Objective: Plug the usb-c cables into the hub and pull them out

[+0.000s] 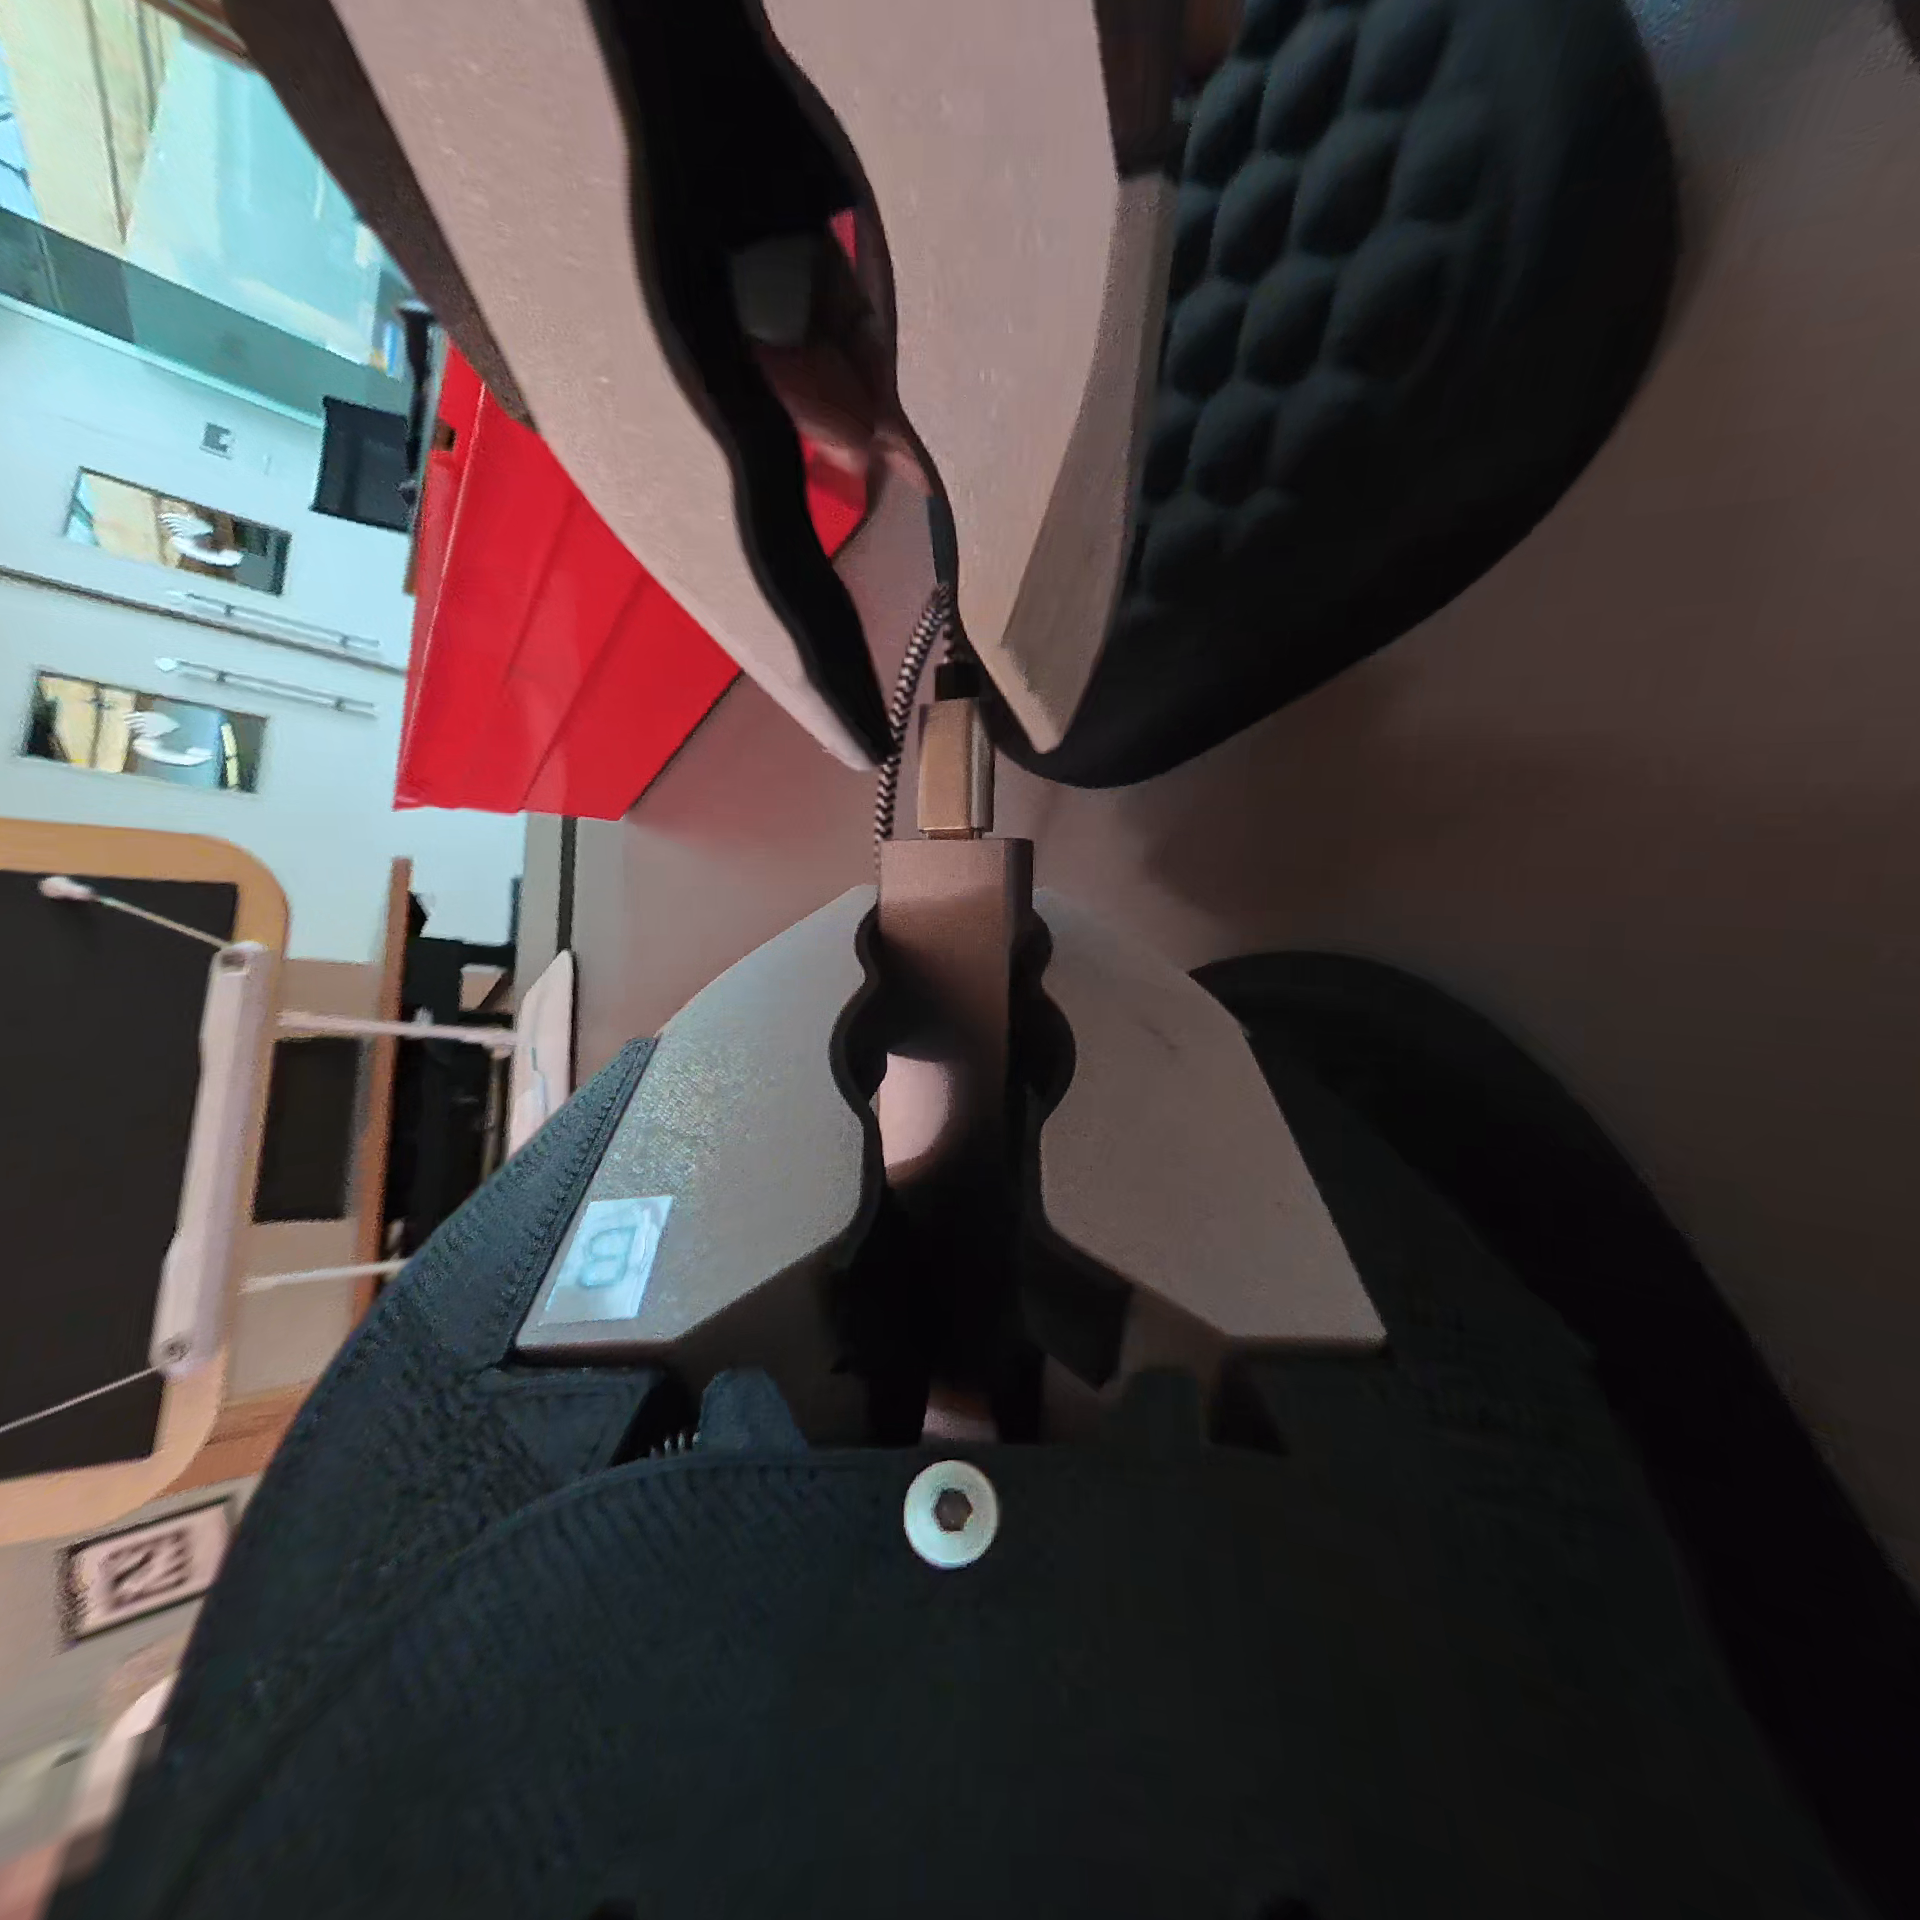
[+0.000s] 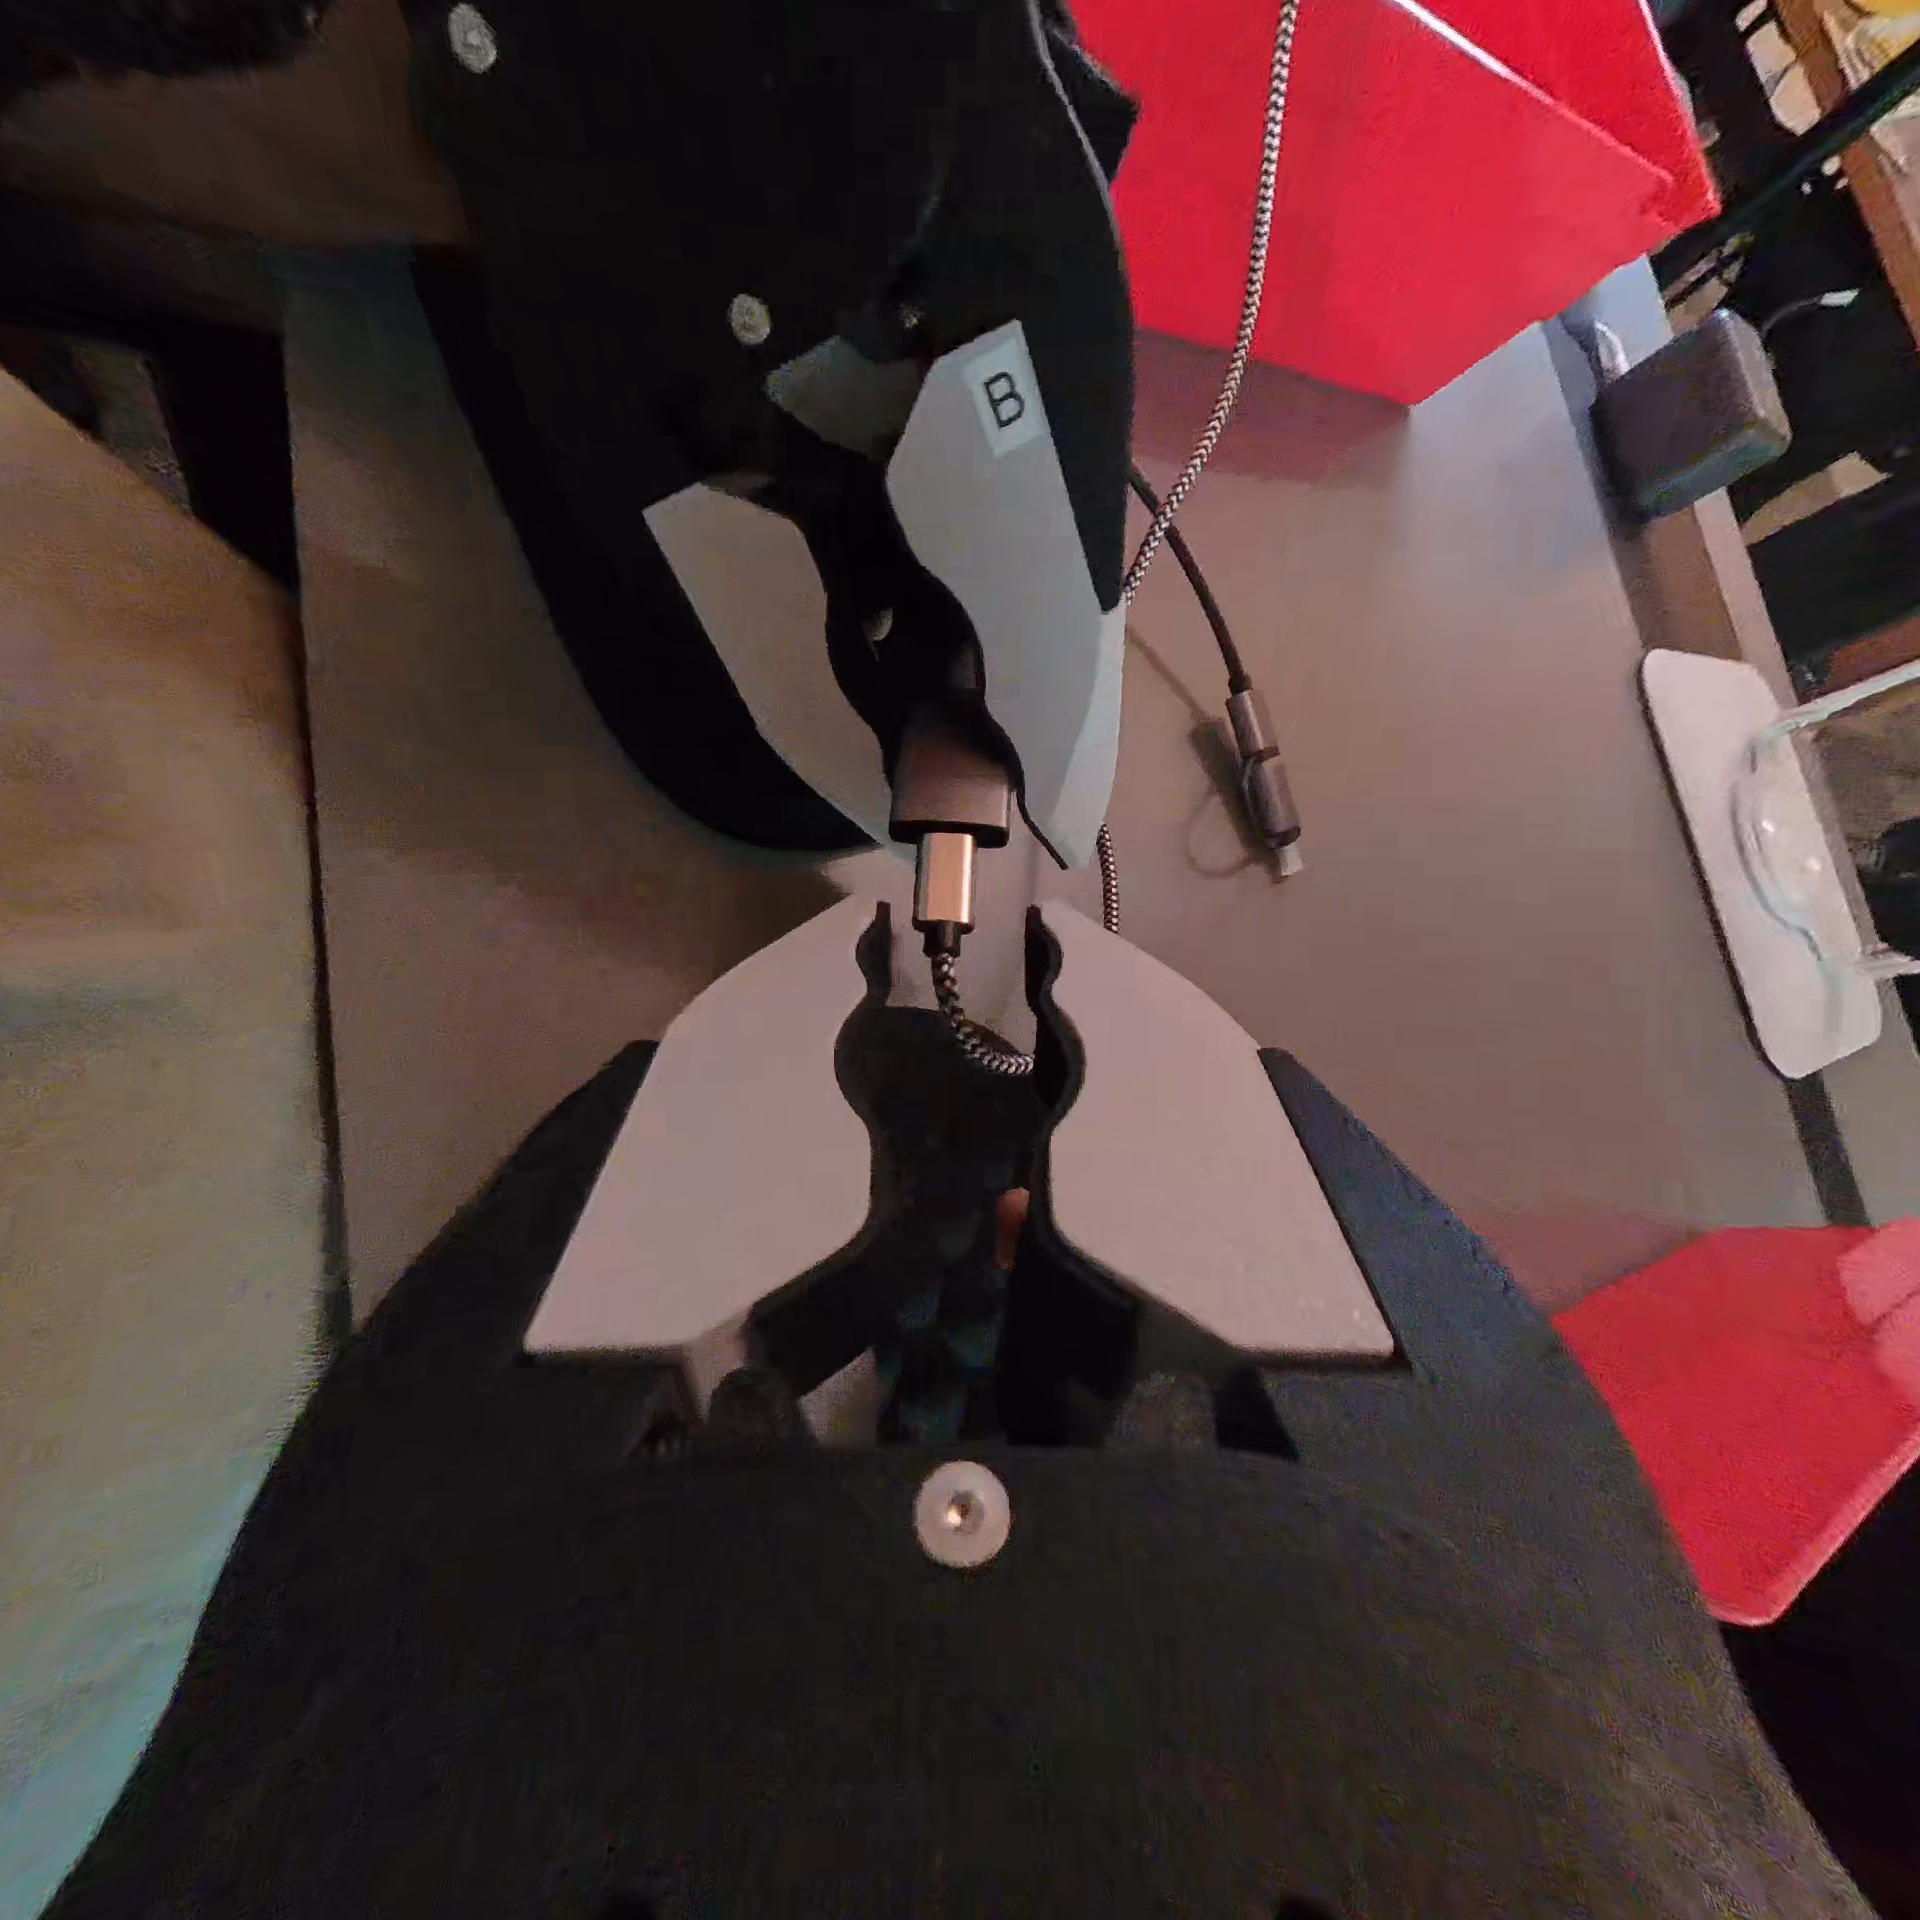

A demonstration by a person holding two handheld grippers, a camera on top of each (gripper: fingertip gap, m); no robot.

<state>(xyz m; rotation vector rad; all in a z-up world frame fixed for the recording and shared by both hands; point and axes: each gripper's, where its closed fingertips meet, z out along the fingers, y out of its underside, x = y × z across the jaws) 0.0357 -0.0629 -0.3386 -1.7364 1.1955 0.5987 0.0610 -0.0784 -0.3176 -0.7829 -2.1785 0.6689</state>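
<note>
- Here, the grey hub (image 1: 951, 935) is clamped between the two pale fingers (image 1: 769, 1122) of the left gripper (image 1: 948, 914), with the jaws closed against its sides and its end protruding just past the fingertips.
- In the right wrist view, the same hub (image 2: 951, 795) is seen farther off, held by the left gripper (image 2: 977, 810), one finger of which carries a small white sticker.
- A metallic usb-c plug (image 1: 951, 774) is seated in the end face of the hub; the join is seen in both views, the plug (image 2: 943, 883) meeting the hub's port squarely.
- A braided black-and-white cable (image 2: 971, 1013) is seen running back from the plug and curling into the throat of the right gripper (image 2: 956, 920).
- The right gripper's jaws are parted, a clear gap being left on either side of the plug; nothing is pinched between them.
- In the left wrist view, the right gripper (image 1: 940, 717) is seen opposite, its fingertips standing just beside the plug, and the cable (image 1: 914, 665) is seen passing between them.
- A second cable (image 2: 1210, 447) is laid on the grey table (image 2: 1403, 727), its connector end (image 2: 1262, 758) resting well apart from the hub, to the right.
- A red box (image 2: 1403, 187) is placed at the far side of the table, and another red object (image 2: 1745, 1413) is seen at the near right edge.
- A pale flat stand (image 2: 1725, 831) bearing a clear object is found at the right edge of the table.
</note>
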